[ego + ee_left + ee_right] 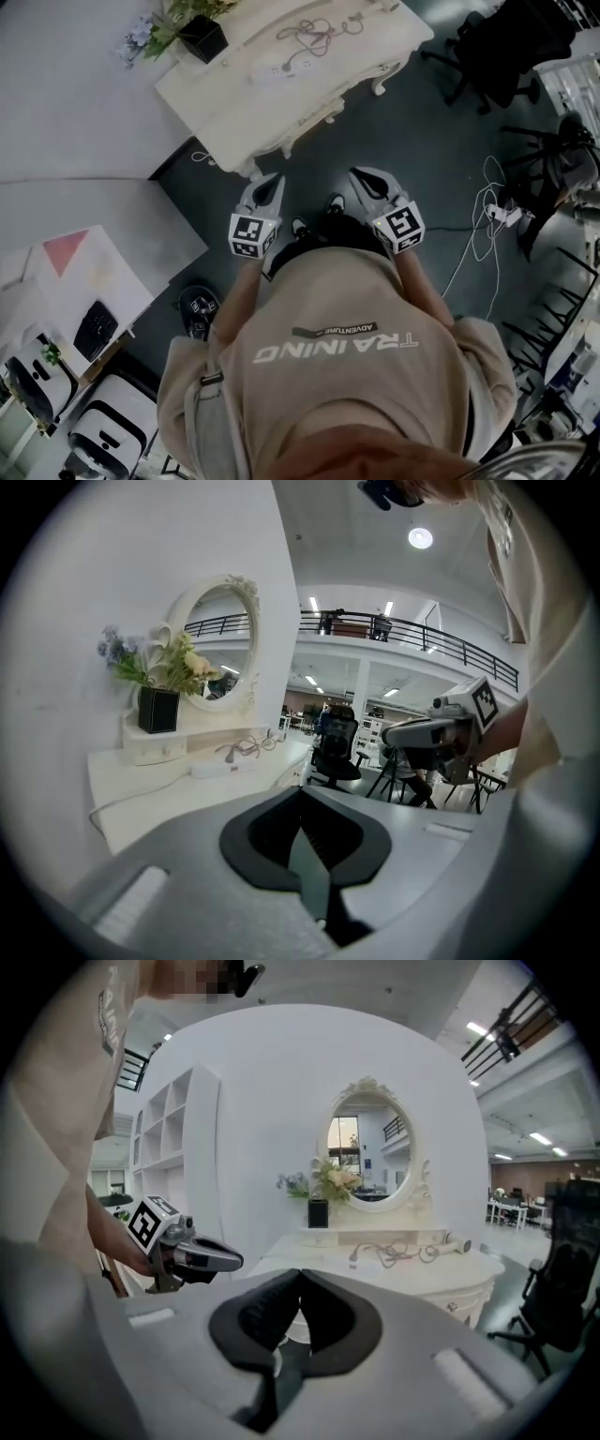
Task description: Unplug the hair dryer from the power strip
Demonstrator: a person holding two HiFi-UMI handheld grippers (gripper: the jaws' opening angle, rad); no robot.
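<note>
Far off on the white bench (234, 103): hair dryer (456, 1241) at the right end, cord (314, 33) maybe going to the power strip (281, 67), hard to see from here. Left gripper (272, 183) and right gripper (361, 176) held up side by side, well apart from the bench. Fingers (270, 832) of both pressed together, holding nothing. Flower pot (202, 37) at the bench's left end.
</note>
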